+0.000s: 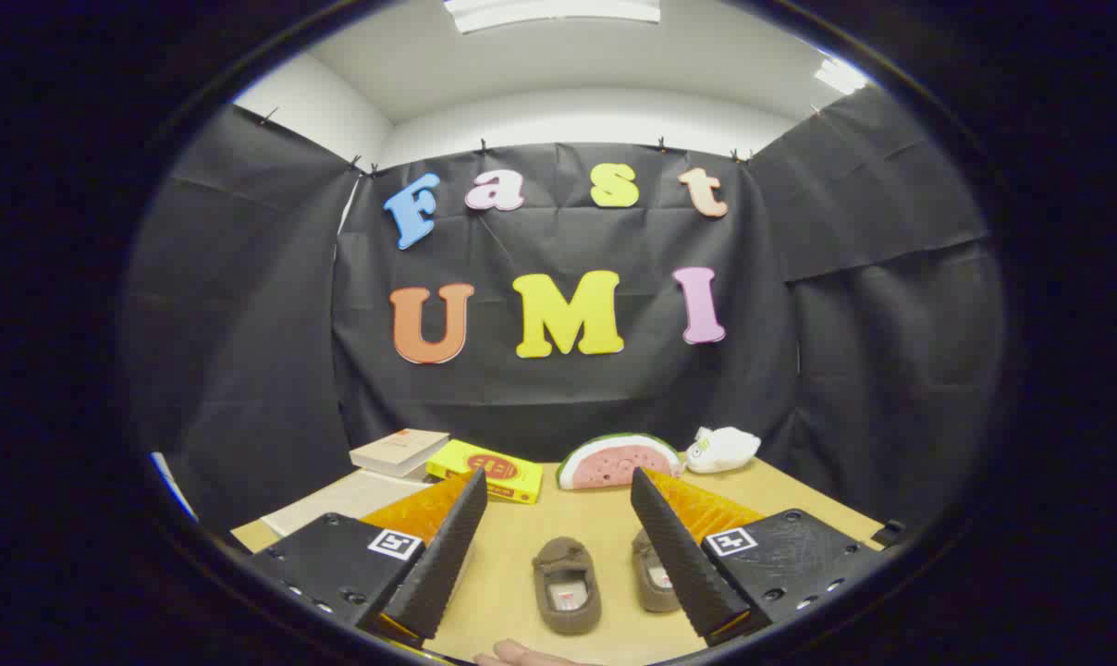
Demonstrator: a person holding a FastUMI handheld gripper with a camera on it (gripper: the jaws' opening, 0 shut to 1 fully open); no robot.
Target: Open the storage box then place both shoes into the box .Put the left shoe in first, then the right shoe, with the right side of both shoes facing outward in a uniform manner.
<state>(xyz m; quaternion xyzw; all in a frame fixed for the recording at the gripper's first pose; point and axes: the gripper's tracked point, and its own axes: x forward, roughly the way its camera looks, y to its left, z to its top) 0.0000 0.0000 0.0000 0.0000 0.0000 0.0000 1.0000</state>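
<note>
Your gripper (554, 546) was held wide apart, its two fingers spread with a broad gap between them and nothing caught in that gap. It hovered above the wooden table (521, 573), clear of everything on it.

Both shoes were brown slippers standing side by side on the table, toes pointing away from you. One slipper (567, 585) sat in the open space between your fingers, nearer the middle. The other slipper (652, 575) stood just to its right, partly hidden behind your right finger (683, 555). The two were near each other but apart.

Beyond the fingers, toward the back wall, you had a yellow box (486, 471) lying flat, with a book (398, 451) just beside it on its left, resting on some light sheets (350, 499). A watermelon-slice toy (617, 461) stood behind the right finger's tip, and a small white soft toy (721, 449) lay just right of it.

At the near rim of the table, in front of the slippers, a fingertip of a person's hand (521, 655) showed. I could not tell which object was the storage box
</note>
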